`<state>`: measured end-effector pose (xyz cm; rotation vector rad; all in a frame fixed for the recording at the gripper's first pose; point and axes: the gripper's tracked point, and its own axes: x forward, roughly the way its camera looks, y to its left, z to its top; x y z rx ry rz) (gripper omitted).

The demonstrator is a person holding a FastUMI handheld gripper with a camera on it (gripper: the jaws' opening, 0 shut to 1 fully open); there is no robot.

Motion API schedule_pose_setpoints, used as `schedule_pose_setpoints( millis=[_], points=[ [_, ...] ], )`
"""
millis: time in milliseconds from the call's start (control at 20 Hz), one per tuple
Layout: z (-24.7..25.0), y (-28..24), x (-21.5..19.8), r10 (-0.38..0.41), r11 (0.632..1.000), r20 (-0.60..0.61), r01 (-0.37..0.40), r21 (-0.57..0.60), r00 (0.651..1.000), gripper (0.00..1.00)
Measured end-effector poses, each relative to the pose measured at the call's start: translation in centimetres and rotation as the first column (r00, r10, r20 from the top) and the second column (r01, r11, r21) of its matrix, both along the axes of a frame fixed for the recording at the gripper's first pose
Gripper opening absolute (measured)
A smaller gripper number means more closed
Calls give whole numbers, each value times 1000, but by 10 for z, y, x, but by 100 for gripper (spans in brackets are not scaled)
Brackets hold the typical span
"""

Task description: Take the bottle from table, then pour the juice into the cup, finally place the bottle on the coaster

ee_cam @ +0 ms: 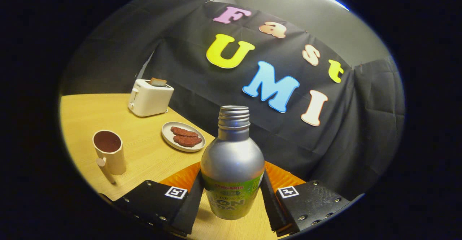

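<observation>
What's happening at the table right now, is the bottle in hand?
The gripper is shut on the open silver bottle, both fingers pressing its sides. The bottle is upright, and the orange coaster shows behind it. The cup, off to one side, already holds dark liquid. Beyond it are a plate of food and a toaster.

Silver bottle (pixel 232 164) with green label; cream cup (pixel 110 152), dark inside; orange coaster (pixel 184 177); white toaster (pixel 149 97); pale wood counter (pixel 108 113).
</observation>
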<state>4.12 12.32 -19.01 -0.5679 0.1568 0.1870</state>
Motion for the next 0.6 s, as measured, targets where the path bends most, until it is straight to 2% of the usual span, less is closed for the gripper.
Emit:
schedule_pose_setpoints(
  millis=[200,400,600],
  points=[
    [-6,29,-7,53,991,-9,-54,-119,999,77],
    [-15,44,-5,35,975,-43,-44,-216,998,77],
    [-31,57,-8,46,943,-71,-67,-327,996,77]
  ],
)
